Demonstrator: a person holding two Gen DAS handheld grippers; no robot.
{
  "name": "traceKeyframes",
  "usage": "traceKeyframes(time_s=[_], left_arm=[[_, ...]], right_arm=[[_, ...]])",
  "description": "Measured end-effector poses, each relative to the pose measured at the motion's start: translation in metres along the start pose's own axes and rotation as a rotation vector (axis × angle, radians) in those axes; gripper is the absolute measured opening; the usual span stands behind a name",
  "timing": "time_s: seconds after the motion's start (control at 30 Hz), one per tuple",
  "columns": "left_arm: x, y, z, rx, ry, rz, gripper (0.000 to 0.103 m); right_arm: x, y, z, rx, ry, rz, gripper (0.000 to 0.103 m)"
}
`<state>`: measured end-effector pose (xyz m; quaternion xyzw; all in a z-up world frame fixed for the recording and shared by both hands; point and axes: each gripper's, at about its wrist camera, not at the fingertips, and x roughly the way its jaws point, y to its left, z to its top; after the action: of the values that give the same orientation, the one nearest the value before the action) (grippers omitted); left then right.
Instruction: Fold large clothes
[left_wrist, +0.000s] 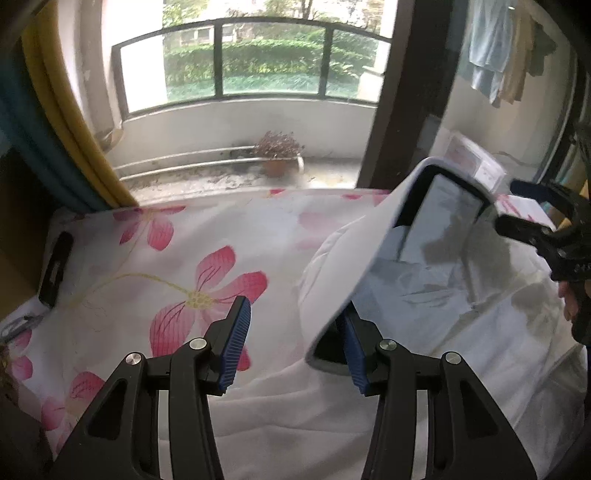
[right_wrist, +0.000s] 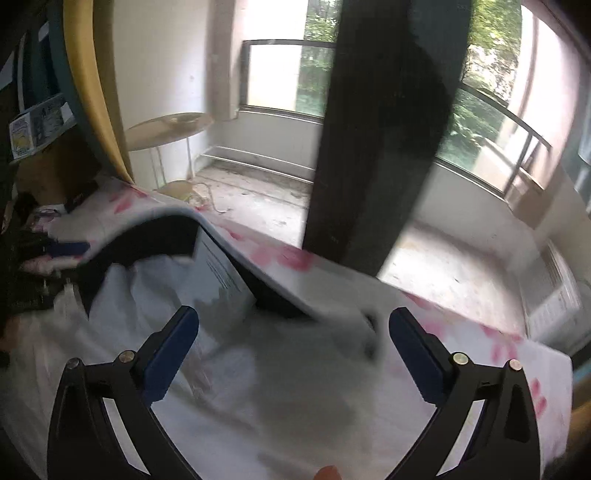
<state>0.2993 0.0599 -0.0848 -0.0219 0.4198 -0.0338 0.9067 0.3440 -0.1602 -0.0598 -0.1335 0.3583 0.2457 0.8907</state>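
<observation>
**Left-wrist view showed the board edge at one pad; right-wrist view showed empty jaws**

Left-wrist footage had the left gripper (left_wrist: 293, 345) with its jaws standing apart above a floral bedsheet (left_wrist: 155, 258). A white folding board (left_wrist: 369, 266) with a black underside was tilted up off the bed, and its lower edge lay against the inner face of the gripper's right blue pad; the left pad was well clear of it, so nothing was clamped. Beneath and beyond the raised panel lay the white garment (left_wrist: 461, 302), rumpled across the bed. At the far right of this view the right gripper (left_wrist: 532, 221) reached in at the board's upper edge; whether its fingers were closed could not be told from here.

Right-wrist footage settled that: the right gripper (right_wrist: 293, 339) had its jaws wide apart with only blurred white garment (right_wrist: 258, 387) between them. The folding board (right_wrist: 288, 280) arched up ahead of it, just beyond the fingertips, and the left gripper (right_wrist: 64, 249) appeared at the far left by the board's other end.

Only the left-wrist view showed a potted plant (left_wrist: 277, 151) on the balcony floor, hanging clothes (left_wrist: 495, 55) at upper right, and a black phone-like item (left_wrist: 55, 269) on the sheet. Only the right-wrist view showed a round table (right_wrist: 170, 127) on the balcony. Both showed a yellow curtain (left_wrist: 70, 122).
</observation>
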Motion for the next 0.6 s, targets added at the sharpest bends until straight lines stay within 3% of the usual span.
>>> traceKeyframes(time_s=[0.2, 0.33, 0.47, 0.6], left_arm=[[0.012, 0.016, -0.005, -0.042, 0.034, 0.018, 0.050], [0.013, 0.023, -0.004, -0.058, 0.024, 0.026, 0.051], [0.014, 0.034, -0.008, -0.079, -0.002, 0.079, 0.055], [0.018, 0.042, -0.007, -0.083, 0.000, 0.099, 0.057]], right_arm=[[0.053, 0.016, 0.016, -0.009, 0.067, -0.022, 0.102], [0.070, -0.003, 0.010, 0.065, 0.115, -0.068, 0.102], [0.075, -0.028, -0.006, 0.120, 0.155, -0.129, 0.101], [0.068, -0.050, -0.021, 0.138, 0.160, -0.157, 0.089]])
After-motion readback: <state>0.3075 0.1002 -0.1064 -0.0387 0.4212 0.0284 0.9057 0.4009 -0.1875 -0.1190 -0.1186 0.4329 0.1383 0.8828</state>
